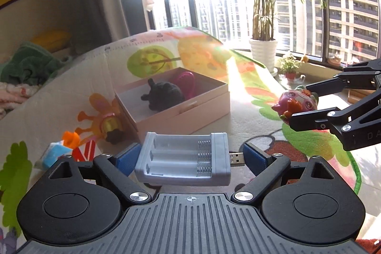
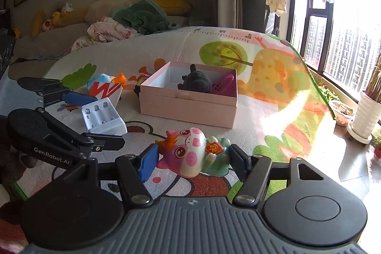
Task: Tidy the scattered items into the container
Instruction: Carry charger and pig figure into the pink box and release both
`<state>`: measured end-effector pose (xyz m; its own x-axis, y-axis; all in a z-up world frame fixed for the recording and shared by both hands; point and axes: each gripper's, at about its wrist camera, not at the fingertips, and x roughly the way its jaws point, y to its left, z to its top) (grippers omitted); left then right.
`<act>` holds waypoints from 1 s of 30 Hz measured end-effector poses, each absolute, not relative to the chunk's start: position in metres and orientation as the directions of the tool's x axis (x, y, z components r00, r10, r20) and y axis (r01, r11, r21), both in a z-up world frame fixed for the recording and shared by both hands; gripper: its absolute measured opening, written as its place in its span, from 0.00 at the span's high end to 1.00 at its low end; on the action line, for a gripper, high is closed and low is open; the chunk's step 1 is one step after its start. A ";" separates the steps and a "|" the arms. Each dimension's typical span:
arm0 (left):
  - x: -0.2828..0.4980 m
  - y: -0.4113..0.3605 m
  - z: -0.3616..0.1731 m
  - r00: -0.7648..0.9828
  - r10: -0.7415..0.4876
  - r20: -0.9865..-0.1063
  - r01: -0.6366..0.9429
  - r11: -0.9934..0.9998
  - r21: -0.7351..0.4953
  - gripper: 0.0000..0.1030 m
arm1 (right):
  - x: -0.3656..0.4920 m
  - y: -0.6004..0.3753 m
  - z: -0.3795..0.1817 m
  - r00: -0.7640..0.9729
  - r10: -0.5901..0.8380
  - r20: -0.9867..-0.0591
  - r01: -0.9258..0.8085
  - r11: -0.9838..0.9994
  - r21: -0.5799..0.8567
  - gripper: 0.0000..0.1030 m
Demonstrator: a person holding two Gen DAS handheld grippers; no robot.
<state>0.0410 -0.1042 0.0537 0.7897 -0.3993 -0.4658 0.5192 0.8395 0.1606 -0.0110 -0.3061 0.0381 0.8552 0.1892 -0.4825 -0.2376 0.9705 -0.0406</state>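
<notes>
Two toys in the pink box (image 2: 188, 109) — one black, one magenta.

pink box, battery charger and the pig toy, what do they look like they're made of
Pink box: looks like matte paperboard, with thin straight walls, crisp folded edges and no shine.
Battery charger: apparently hard moulded plastic, pale grey with a smooth satin surface; metal springs and a USB plug show.
Pig toy: probably glossy painted plastic or vinyl, judging by its sheen; the look alone cannot settle it.
</notes>
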 end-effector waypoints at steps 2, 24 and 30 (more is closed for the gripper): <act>0.043 -0.102 0.074 0.819 -0.397 -0.415 0.503 0.844 0.187 0.07 | -0.008 -0.307 0.054 0.872 0.204 -0.446 -0.249 0.967 -0.046 0.37; 0.218 -0.130 0.056 0.789 -0.426 -0.443 0.506 0.859 0.075 0.08 | 0.171 -0.317 0.097 0.877 0.257 -0.406 -0.224 0.966 0.127 0.37; 0.213 -0.112 0.036 0.757 -0.423 -0.498 0.507 0.861 0.040 0.05 | 0.209 -0.316 0.065 0.832 0.271 -0.484 -0.207 0.961 0.183 0.27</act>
<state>0.2132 -0.1121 0.0360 0.7570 -0.4225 -0.4984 0.5068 0.8611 0.0398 0.2094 -0.3162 0.0646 0.8321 0.2713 -0.4838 -0.2068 0.9611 0.1834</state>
